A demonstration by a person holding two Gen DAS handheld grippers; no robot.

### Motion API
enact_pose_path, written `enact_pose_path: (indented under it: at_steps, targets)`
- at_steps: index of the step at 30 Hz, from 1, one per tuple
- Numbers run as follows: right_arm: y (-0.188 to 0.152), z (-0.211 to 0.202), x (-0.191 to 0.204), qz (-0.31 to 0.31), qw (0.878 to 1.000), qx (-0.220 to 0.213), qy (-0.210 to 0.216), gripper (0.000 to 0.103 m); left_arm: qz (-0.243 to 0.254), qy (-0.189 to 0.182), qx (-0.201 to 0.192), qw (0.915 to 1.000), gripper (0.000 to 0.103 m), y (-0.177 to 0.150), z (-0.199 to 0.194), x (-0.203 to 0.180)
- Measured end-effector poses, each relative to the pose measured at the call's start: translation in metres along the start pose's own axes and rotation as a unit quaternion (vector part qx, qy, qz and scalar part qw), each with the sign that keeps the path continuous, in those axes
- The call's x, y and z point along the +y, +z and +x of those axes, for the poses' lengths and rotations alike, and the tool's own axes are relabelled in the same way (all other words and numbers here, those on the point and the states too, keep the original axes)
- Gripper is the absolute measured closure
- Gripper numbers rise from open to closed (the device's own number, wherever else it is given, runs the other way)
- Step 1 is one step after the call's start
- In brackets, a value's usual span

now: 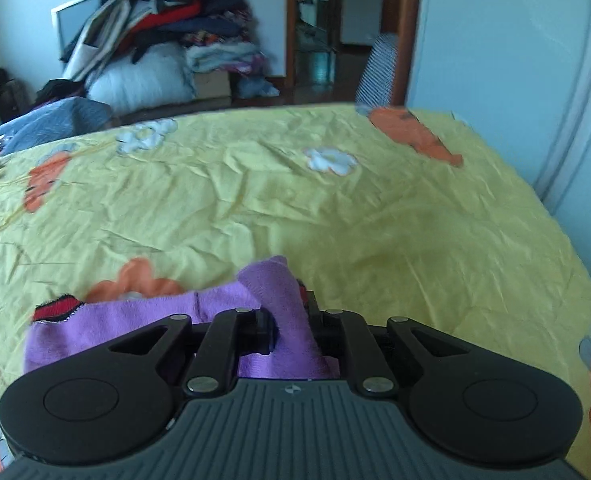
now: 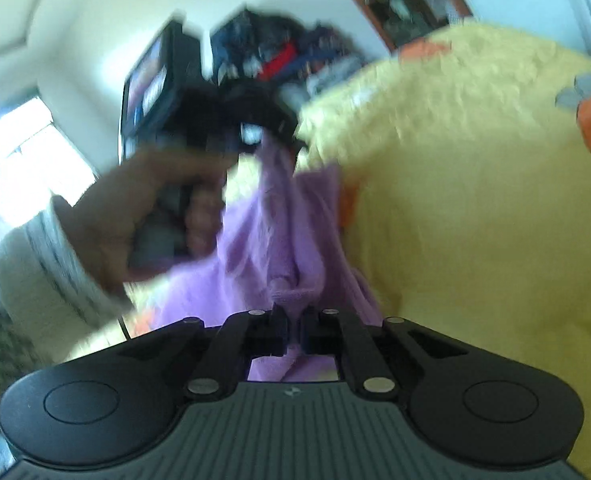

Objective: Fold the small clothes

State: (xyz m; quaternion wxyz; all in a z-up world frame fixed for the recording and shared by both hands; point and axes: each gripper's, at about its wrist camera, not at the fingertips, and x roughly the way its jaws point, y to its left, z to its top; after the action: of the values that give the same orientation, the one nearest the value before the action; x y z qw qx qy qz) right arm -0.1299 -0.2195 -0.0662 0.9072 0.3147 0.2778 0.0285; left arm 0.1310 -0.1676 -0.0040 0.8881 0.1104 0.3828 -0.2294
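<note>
Much of the right wrist view is smeared by motion blur, so edges and small details there are hard to read. Both views are cut off along the bottom by the black gripper bodies, which hide the lower part of the cloth.

In the left wrist view, the left gripper (image 1: 291, 320) sits at lower centre with its jaws closed on a fold of a purple garment (image 1: 143, 320). The pinched fold stands up between the fingers. The rest of the garment lies flat, its long axis running sideways toward the lower left of the frame, ending in a red and black trim (image 1: 57, 307). It rests on a wrinkled yellow bedsheet (image 1: 335, 216) printed with orange and white flowers. A pile of clothes (image 1: 167, 28) fills the upper left, beside a doorway (image 1: 315, 24).

In the right wrist view, the right gripper (image 2: 293, 330) at lower centre has its jaws closed on the same purple garment (image 2: 271, 232). The cloth stretches upward through the middle of the frame to the other gripper (image 2: 251, 132), held by a hand (image 2: 123, 216) at centre left, with a pale sleeve (image 2: 35, 256) below it. How the garment's far edges lie is too blurred to tell.
</note>
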Motion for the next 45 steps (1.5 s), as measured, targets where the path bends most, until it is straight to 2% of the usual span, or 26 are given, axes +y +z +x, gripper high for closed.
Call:
enact_pose_path:
  at_steps: [1,3,4,5,8,9,10,11,12,14,17,19,21,23,25,28,30,32,34,37,39,40,41,42,43,45]
  targets:
    - [-0.002,0.002,-0.001,-0.002,1.0,0.013,-0.014,0.093,0.009,0.009,0.007,0.9999,0.075,0.0,0.007,-0.004]
    - [-0.001,-0.005,-0.006,0.014,1.0,0.018,-0.007,0.062,0.005,0.019,0.006,0.9998,0.071,0.004,0.013,-0.003]
    - [0.0,-0.012,-0.008,0.006,1.0,0.01,0.004,0.033,-0.01,0.014,-0.001,0.9998,0.067,0.007,0.01,0.004]
    - [0.001,-0.019,-0.008,-0.005,1.0,-0.008,0.007,0.019,-0.03,0.009,-0.012,0.9994,0.06,0.012,0.003,0.016]
    - [0.015,-0.033,-0.01,-0.047,0.998,-0.04,-0.015,0.021,-0.071,-0.021,-0.044,0.9963,0.052,0.021,-0.033,0.054]
    - [0.02,-0.034,-0.013,-0.05,0.998,-0.047,-0.006,0.021,-0.073,-0.031,-0.052,0.9955,0.044,0.018,-0.048,0.066]
    - [0.026,-0.032,-0.016,-0.05,0.997,-0.05,0.013,0.03,-0.074,-0.038,-0.059,0.9948,0.039,0.012,-0.062,0.077]
    - [0.031,-0.029,-0.017,-0.053,0.997,-0.043,0.026,0.044,-0.08,-0.048,-0.066,0.9935,0.033,0.002,-0.075,0.088]
    - [0.037,-0.024,-0.014,-0.065,0.996,-0.036,0.039,0.049,-0.088,-0.061,-0.066,0.9921,0.029,-0.011,-0.087,0.099]
    - [0.045,-0.016,-0.006,-0.085,0.994,-0.027,0.071,0.05,-0.103,-0.085,-0.052,0.9897,0.027,-0.043,-0.104,0.113]
    - [0.041,0.004,0.017,-0.132,0.984,0.028,0.113,0.05,-0.097,-0.088,-0.039,0.9906,0.027,-0.096,-0.12,0.115]
    - [0.031,0.02,0.025,-0.185,0.977,0.077,0.073,0.052,-0.093,-0.083,-0.017,0.992,0.026,-0.129,-0.119,0.111]
    - [0.024,0.025,0.015,-0.218,0.973,0.068,-0.007,0.057,-0.088,-0.061,-0.004,0.9942,0.028,-0.159,-0.114,0.107]
    - [0.035,0.017,0.002,-0.179,0.981,0.069,-0.005,0.055,-0.04,-0.036,-0.004,0.9985,0.028,-0.179,-0.11,0.098]
    - [0.049,0.008,0.012,-0.201,0.978,0.045,-0.017,0.054,-0.014,-0.017,-0.015,0.9997,0.027,-0.188,-0.115,0.093]
    - [0.078,0.017,0.037,-0.229,0.973,0.019,0.007,0.054,-0.047,-0.031,-0.023,0.9982,0.027,-0.175,-0.121,0.105]
    - [0.09,0.042,0.053,-0.267,0.964,0.017,0.001,0.055,-0.076,-0.037,-0.033,0.9959,0.022,-0.152,-0.117,0.119]
    - [0.105,0.08,0.061,-0.279,0.96,0.037,-0.005,0.055,-0.1,-0.032,-0.042,0.9936,0.022,-0.126,-0.104,0.129]
    - [0.113,0.114,0.064,-0.283,0.957,0.056,-0.011,0.055,-0.121,-0.048,-0.033,0.991,0.021,-0.1,-0.079,0.137]
    - [0.107,0.155,0.061,-0.315,0.943,0.092,-0.052,0.055,-0.13,-0.014,0.005,0.9914,0.022,-0.076,-0.035,0.146]
    - [0.11,0.17,0.051,-0.302,0.947,0.085,-0.063,0.054,-0.116,0.029,0.009,0.9928,0.018,-0.074,-0.019,0.146]
    - [0.113,0.175,0.044,-0.294,0.949,0.081,-0.079,0.044,-0.113,0.036,0.01,0.9929,0.018,-0.074,-0.013,0.148]
    - [0.117,0.179,0.038,-0.279,0.953,0.084,-0.083,0.035,-0.135,0.035,0.008,0.9902,0.011,-0.078,-0.008,0.158]
    - [0.12,0.177,0.032,-0.259,0.959,0.092,-0.072,0.035,-0.163,0.036,0.006,0.986,0.009,-0.081,-0.003,0.17]
    - [0.123,0.169,0.029,-0.247,0.962,0.096,-0.059,0.037,-0.169,0.04,0.001,0.9848,0.009,-0.081,-0.004,0.175]
    - [0.125,0.145,0.026,-0.243,0.965,0.078,-0.055,0.036,-0.196,0.018,0.007,0.9804,0.02,-0.082,-0.017,0.184]
